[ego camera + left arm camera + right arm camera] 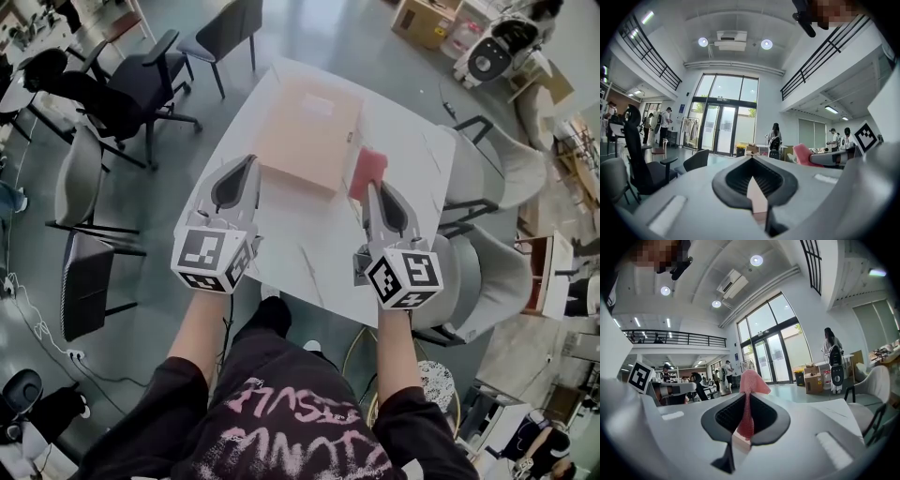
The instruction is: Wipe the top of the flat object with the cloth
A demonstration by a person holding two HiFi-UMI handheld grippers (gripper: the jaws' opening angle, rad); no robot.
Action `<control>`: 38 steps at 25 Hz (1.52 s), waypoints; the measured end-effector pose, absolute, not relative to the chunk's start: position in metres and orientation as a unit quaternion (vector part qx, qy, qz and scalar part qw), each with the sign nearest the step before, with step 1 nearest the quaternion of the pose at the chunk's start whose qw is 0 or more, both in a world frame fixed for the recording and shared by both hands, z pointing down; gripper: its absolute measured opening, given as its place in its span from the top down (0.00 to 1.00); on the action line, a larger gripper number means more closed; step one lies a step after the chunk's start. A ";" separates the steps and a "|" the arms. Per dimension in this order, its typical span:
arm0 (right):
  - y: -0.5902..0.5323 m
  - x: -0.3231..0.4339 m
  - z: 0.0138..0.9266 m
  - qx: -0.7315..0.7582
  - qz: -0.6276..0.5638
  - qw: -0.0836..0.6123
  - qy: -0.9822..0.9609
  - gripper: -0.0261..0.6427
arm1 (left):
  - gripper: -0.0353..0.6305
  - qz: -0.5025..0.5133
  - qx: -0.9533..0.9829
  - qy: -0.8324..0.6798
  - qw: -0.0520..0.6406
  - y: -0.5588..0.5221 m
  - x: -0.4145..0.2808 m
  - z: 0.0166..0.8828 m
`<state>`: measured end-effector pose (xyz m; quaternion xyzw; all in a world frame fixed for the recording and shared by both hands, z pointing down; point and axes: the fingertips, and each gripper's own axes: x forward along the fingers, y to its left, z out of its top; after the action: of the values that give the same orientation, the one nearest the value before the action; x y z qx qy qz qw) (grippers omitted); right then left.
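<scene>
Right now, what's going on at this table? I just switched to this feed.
A person stands over the white table with a tool in each hand. The right tool is shut on the red cloth, held beside the near right edge of the tan flat object. The left tool is at that object's near left corner, its jaws closed on a pale sliver that looks like the object's edge. The cloth is not over the top yet.
</scene>
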<state>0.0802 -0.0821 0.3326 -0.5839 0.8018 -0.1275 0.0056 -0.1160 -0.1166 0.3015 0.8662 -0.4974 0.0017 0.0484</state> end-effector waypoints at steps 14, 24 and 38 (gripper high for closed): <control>-0.133 0.066 0.332 -0.605 -0.130 0.000 0.786 0.89 | 0.95 0.002 0.880 -0.470 0.067 -0.176 -0.123 0.303; -0.152 0.060 0.334 -0.619 -0.131 -0.005 0.774 0.89 | 0.95 -0.001 0.888 -0.454 0.075 -0.201 -0.125 0.306; -0.160 0.053 0.333 -0.625 -0.127 -0.015 0.770 0.89 | 0.95 -0.012 0.889 -0.450 0.083 -0.212 -0.133 0.307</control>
<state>0.0533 -0.1596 0.3329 -0.6251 0.7701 -0.1266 -0.0148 -0.1334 -0.2123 0.3072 0.8889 -0.4503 -0.0124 0.0830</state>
